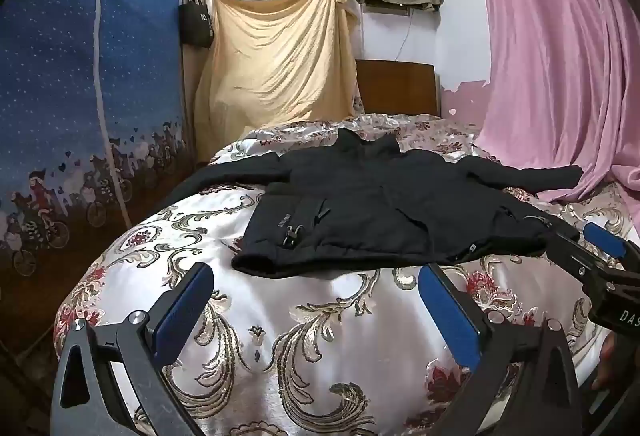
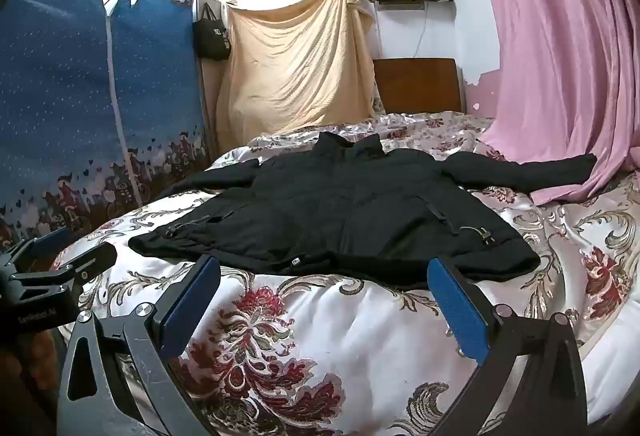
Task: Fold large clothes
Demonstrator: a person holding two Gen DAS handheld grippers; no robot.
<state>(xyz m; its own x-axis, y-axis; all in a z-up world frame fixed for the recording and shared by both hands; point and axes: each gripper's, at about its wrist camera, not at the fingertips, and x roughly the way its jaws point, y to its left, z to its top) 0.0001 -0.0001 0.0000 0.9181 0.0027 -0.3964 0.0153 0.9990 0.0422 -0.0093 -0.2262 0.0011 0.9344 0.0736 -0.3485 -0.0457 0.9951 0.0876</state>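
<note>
A black padded jacket [image 1: 372, 212] lies spread flat, front up, on the floral satin bedspread [image 1: 320, 336], collar toward the headboard, both sleeves stretched out sideways. It also shows in the right wrist view [image 2: 344, 216]. My left gripper [image 1: 316, 278] is open and empty, hovering just short of the jacket's hem on its left half. My right gripper [image 2: 324, 270] is open and empty, its fingertips at the hem on the right half. The right gripper also shows at the right edge of the left wrist view [image 1: 596, 248], and the left gripper at the left edge of the right wrist view [image 2: 68, 252].
A blue fabric wardrobe [image 1: 80, 96] stands left of the bed. A pink curtain [image 1: 560, 56] hangs on the right, draping onto the bedspread near the jacket's right sleeve. A yellow sheet [image 1: 280, 60] and a wooden headboard [image 1: 396, 88] are behind.
</note>
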